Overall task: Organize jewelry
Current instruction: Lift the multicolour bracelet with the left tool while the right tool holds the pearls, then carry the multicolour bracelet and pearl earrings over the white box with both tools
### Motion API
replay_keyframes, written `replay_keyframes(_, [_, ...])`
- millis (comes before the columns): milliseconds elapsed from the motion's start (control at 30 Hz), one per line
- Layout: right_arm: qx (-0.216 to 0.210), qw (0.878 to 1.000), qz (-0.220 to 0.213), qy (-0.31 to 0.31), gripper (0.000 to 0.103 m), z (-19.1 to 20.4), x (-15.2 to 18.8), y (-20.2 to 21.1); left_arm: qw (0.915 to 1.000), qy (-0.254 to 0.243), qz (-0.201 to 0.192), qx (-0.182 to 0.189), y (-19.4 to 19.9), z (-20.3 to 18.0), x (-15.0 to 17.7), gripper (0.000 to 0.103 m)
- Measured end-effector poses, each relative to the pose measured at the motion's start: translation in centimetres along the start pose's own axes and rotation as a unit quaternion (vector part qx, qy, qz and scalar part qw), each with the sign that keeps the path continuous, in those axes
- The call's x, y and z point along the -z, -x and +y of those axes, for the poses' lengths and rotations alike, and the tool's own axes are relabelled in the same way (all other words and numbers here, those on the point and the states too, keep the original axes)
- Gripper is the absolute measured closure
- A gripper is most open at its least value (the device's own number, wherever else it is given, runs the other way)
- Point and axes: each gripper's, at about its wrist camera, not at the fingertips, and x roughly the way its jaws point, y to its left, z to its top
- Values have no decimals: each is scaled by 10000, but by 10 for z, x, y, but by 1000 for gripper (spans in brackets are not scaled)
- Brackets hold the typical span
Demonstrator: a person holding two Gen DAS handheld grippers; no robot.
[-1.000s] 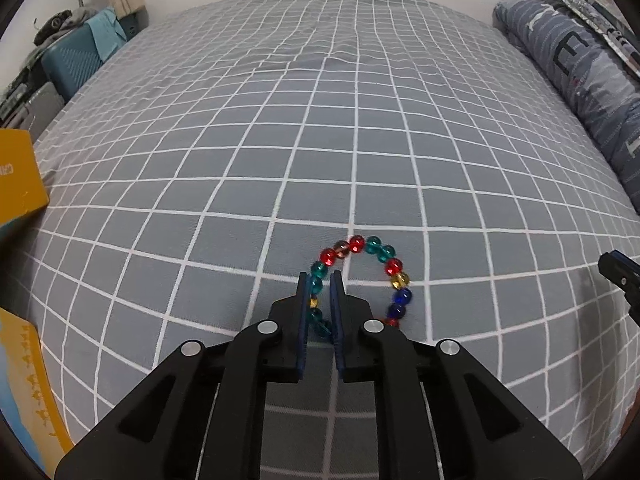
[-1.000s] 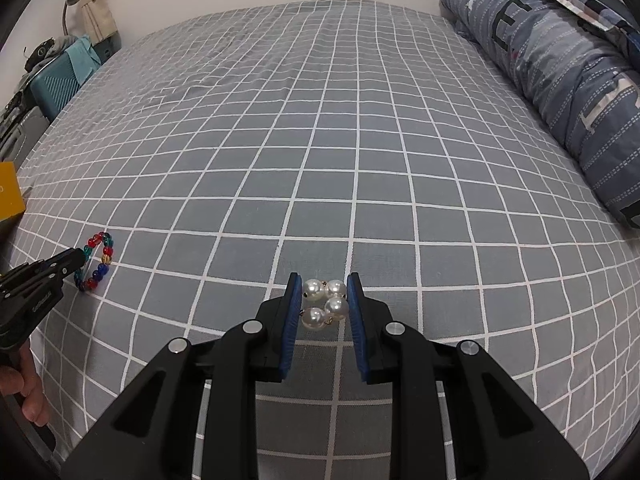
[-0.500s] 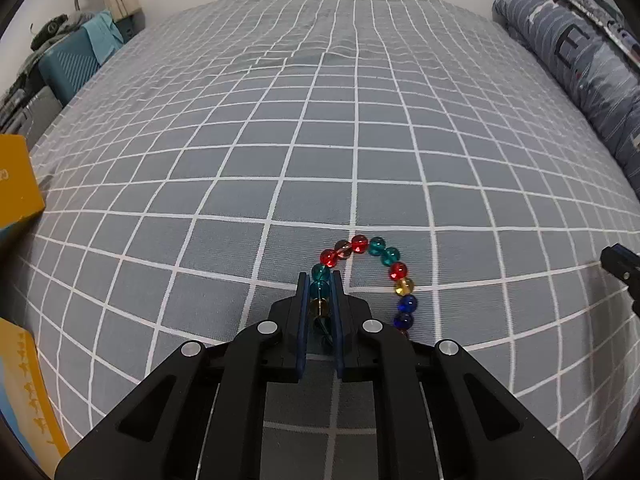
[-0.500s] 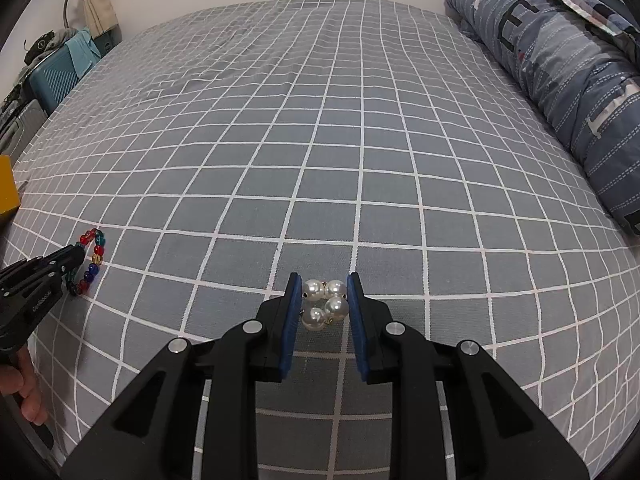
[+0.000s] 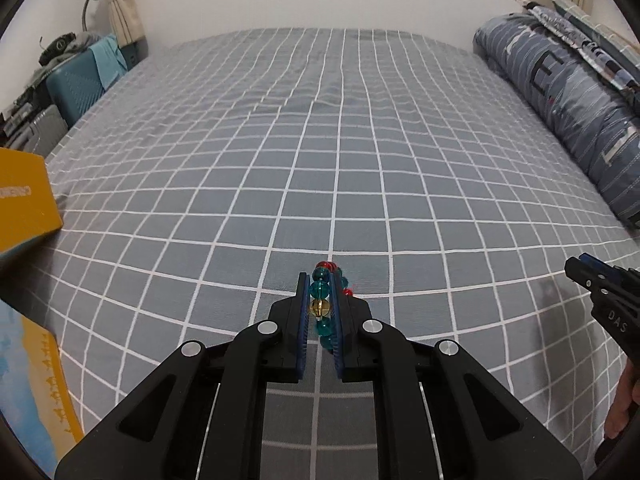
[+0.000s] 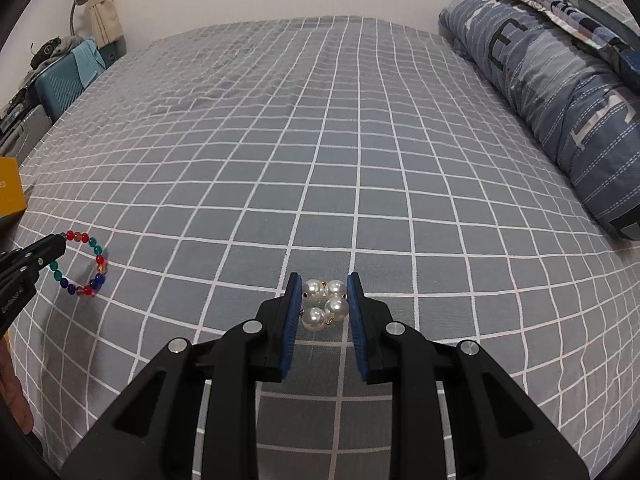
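My left gripper [image 5: 320,280] is shut on a bracelet of coloured glass beads [image 5: 321,308] and holds it lifted off the grey checked bedsheet [image 5: 320,160]; the ring hangs edge-on between the pads. In the right wrist view the same bracelet [image 6: 86,266] hangs from the left gripper [image 6: 56,246] at the far left. My right gripper [image 6: 323,284] stands with its jaws around a small cluster of white pearl pieces [image 6: 325,304] on the sheet; a gap shows on each side of the pearls. The right gripper also shows in the left wrist view [image 5: 576,268].
An orange box [image 5: 24,204] sits on the bed's left edge, with a yellow and blue box [image 5: 36,392] nearer. A rolled blue-grey duvet [image 5: 568,96] lies along the right side. A teal suitcase [image 5: 76,88] stands beyond the far left corner.
My left gripper shut on the bead bracelet and lifted it, so the ring now hangs edge-on instead of lying flat. The right gripper stayed around the pearls.
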Motion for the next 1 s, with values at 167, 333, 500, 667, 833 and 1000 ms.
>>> replay_keyframes(167, [19,9998,-186,-55,81,-1,3,15,9998,57,-215,20,20,2,4,94])
replay_keyframes(333, [22,9993,-364,-121,81,0,7,33,9992,100,-363,114,40,5,8,94])
replay_keyframes(500, [30,9983,-564,-127,81,3,12,50,9983,100,-560,117,63,7,13,94])
replay_keyframes(667, [7,9977,-668,-108,81,10,17,66,9972,140,-736,49,86,14,17,94])
replay_keyframes(833, [-77,9969,-779,-57,80,27,18,87,9964,201,-827,-65,109,26,23,94])
replay_keyframes(1000, [-228,9956,-912,33,80,54,17,112,9949,330,-944,-152,139,46,27,94])
